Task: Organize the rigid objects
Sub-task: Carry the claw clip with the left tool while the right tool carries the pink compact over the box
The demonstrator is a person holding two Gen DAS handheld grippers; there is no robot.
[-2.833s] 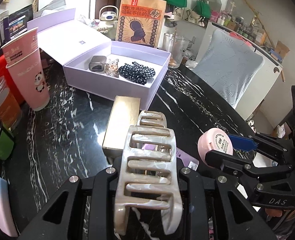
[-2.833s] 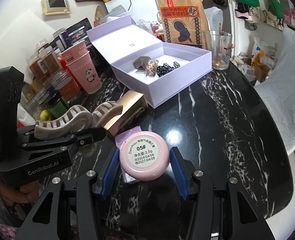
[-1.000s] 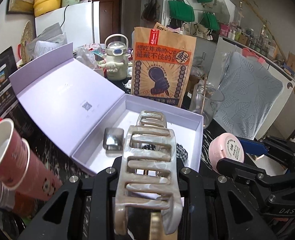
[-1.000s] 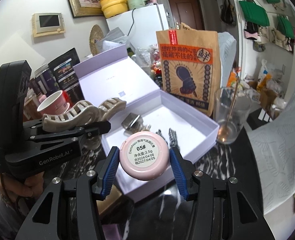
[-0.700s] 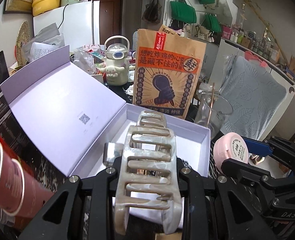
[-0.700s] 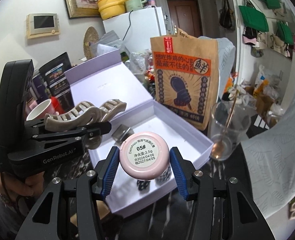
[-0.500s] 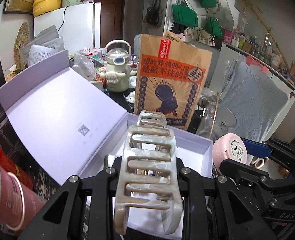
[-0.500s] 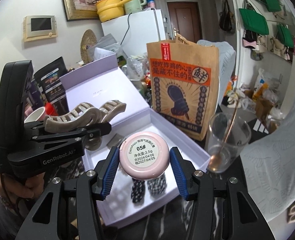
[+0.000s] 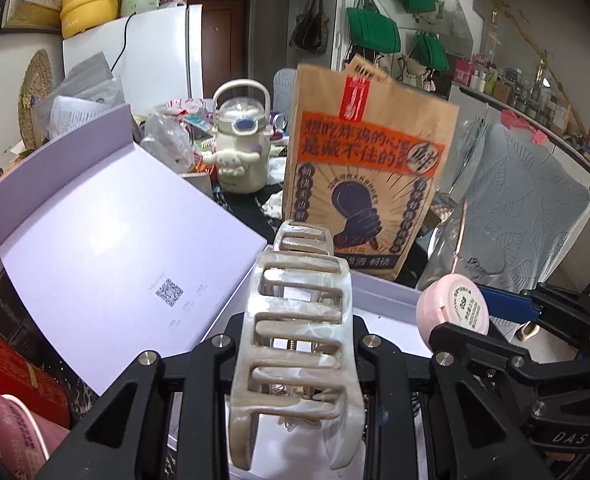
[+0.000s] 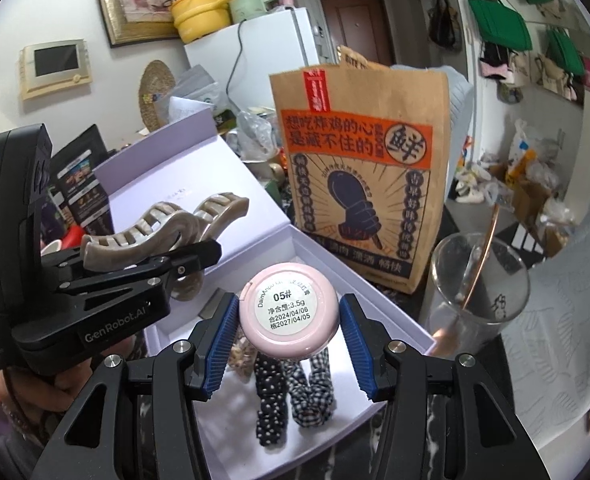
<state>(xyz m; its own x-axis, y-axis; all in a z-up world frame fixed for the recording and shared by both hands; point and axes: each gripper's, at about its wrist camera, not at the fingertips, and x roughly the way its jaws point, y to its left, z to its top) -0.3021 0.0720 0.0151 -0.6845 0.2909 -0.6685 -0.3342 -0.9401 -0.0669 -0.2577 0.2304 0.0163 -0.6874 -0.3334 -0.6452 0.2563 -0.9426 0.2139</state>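
My left gripper (image 9: 295, 360) is shut on a beige marbled hair claw clip (image 9: 295, 344); the clip also shows in the right wrist view (image 10: 163, 232). My right gripper (image 10: 289, 340) is shut on a round pink compact (image 10: 289, 310) labelled 05#, also seen in the left wrist view (image 9: 453, 310). Both hang above the open lavender box (image 10: 395, 320), whose lid (image 9: 107, 264) leans back at the left. Inside the box lie two dark scrunchies (image 10: 291, 392), a small beaded item (image 10: 241, 354) and a metal piece (image 10: 211, 304).
A brown paper bag (image 10: 359, 192) stands right behind the box. A glass with a spoon (image 10: 475, 288) is at its right. A cream kettle (image 9: 241, 148) is further back. Red and pink cups (image 9: 11, 416) stand at the left, on the black marble table (image 10: 467, 432).
Both grippers have moved forward from the table over the box, each still holding its object. The box and paper bag now look closer.
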